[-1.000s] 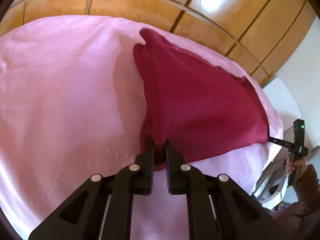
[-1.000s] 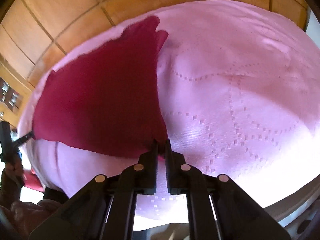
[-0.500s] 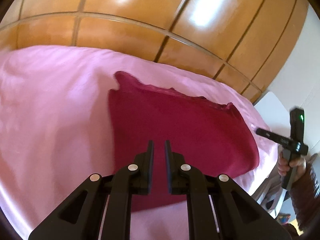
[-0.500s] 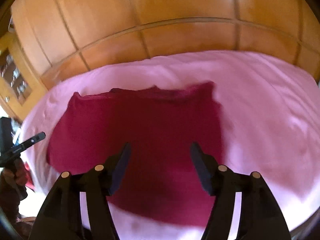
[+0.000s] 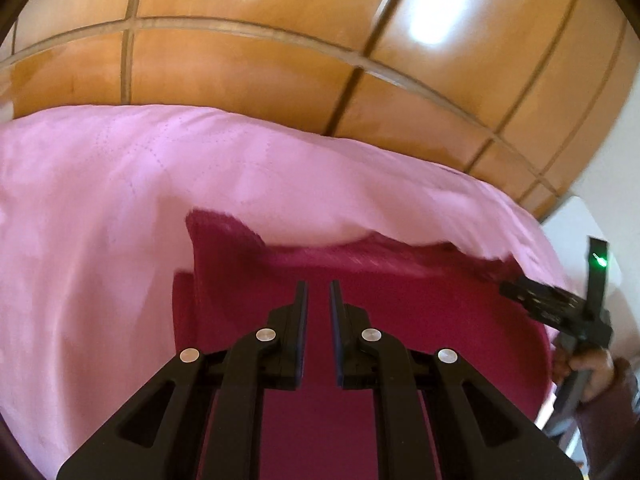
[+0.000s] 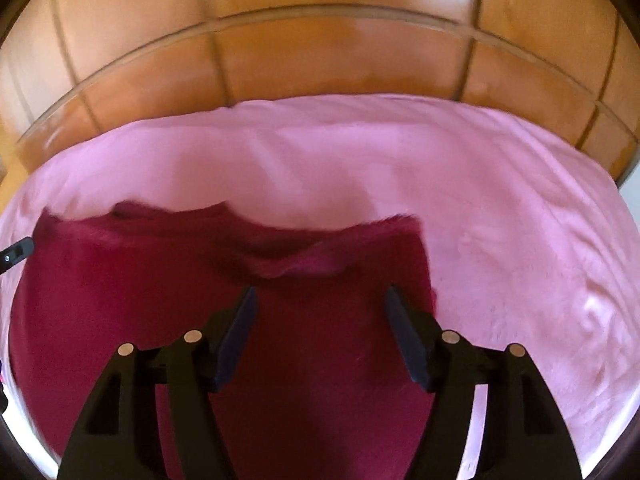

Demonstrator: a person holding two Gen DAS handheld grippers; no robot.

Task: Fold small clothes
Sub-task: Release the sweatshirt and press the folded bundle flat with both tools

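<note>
Bed with pink bedspread (image 5: pixel 100 240) carried one dark red garment (image 5: pixel 400 320), spread mostly flat near its front edge, far hem slightly rumpled.

We count one dark red garment (image 5: pixel 360 312), lying across the lower middle of the left wrist view and the lower left of the right wrist view (image 6: pixel 160 300). Under it we see one pink bedcover (image 5: pixel 100 220), filling the middle band of both frames (image 6: pixel 520 220). We count two grippers: the left gripper (image 5: pixel 318 292) at the bottom centre of its own view, and the right gripper (image 6: pixel 318 300) at the bottom centre of its own, also visible at the right edge of the left wrist view (image 5: pixel 508 290). We see one hand (image 5: pixel 592 368), at the lower right there. Behind, we count one wooden panelled wall (image 5: pixel 280 60), across the top of each frame.
</note>
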